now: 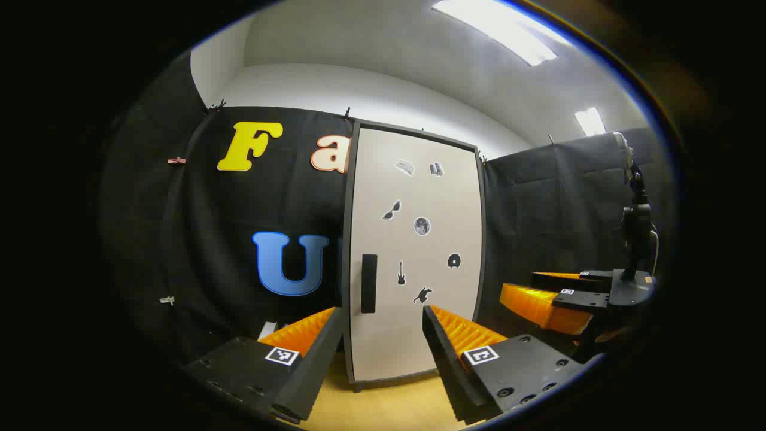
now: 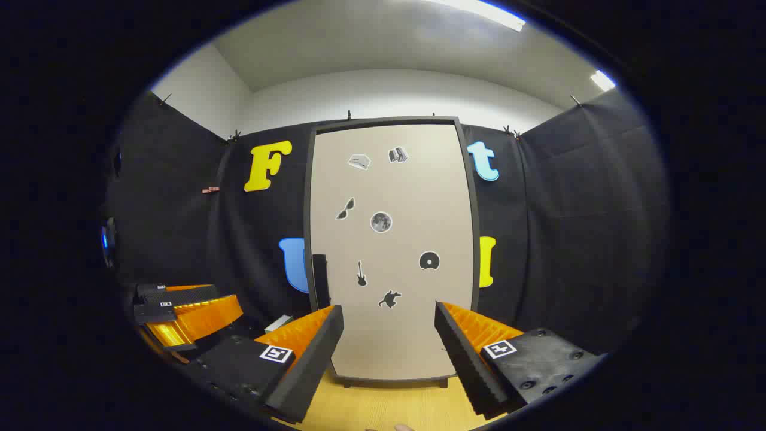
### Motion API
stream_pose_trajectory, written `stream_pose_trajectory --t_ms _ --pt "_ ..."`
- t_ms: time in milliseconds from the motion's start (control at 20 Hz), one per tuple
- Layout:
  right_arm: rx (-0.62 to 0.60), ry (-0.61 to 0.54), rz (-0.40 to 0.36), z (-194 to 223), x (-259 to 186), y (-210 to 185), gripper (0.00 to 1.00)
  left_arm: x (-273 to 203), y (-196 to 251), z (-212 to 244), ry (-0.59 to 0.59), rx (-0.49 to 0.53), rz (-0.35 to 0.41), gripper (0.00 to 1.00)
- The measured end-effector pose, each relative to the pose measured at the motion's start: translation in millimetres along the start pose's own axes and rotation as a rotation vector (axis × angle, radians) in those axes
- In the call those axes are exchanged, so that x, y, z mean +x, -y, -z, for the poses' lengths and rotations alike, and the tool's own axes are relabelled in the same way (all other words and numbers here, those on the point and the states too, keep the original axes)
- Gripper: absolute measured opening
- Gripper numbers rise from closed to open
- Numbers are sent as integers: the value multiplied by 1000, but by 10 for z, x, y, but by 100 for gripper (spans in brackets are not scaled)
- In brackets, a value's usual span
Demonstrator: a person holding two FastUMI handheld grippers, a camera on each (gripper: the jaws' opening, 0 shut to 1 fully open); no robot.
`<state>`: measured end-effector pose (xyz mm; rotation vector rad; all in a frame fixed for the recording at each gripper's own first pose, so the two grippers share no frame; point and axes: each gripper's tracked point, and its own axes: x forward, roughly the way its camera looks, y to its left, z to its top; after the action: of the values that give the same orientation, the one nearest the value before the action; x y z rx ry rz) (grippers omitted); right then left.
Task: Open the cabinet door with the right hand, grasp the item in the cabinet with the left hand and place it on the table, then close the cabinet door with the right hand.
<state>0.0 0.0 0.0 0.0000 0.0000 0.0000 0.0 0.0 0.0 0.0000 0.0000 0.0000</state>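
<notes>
A tall beige cabinet (image 1: 416, 251) (image 2: 389, 251) with a dark frame stands shut on the wooden table, small stickers on its door. Its black vertical handle (image 1: 369, 283) (image 2: 320, 280) sits at the door's left edge. My left gripper (image 1: 383, 353) is open in front of the cabinet, with the handle just above its left finger. My right gripper (image 2: 389, 353) is also open, facing the door's lower middle, apart from it. In the left gripper view the right gripper (image 1: 553, 296) hangs off to the right. In the right gripper view the left gripper (image 2: 185, 311) hangs at the left. The cabinet's contents are hidden.
The wooden tabletop (image 1: 383, 407) (image 2: 389, 410) runs under both grippers up to the cabinet's foot. Black cloth walls close the booth behind and on both sides. A black stand with a mount (image 1: 635, 239) rises at the right.
</notes>
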Motion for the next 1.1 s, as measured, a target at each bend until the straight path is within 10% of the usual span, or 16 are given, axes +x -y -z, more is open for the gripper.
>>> stream_pose_trajectory --t_ms 1100 --pt "-14 28 -2 -39 30 -29 99 155 -315 -24 23 -34 -75 84"
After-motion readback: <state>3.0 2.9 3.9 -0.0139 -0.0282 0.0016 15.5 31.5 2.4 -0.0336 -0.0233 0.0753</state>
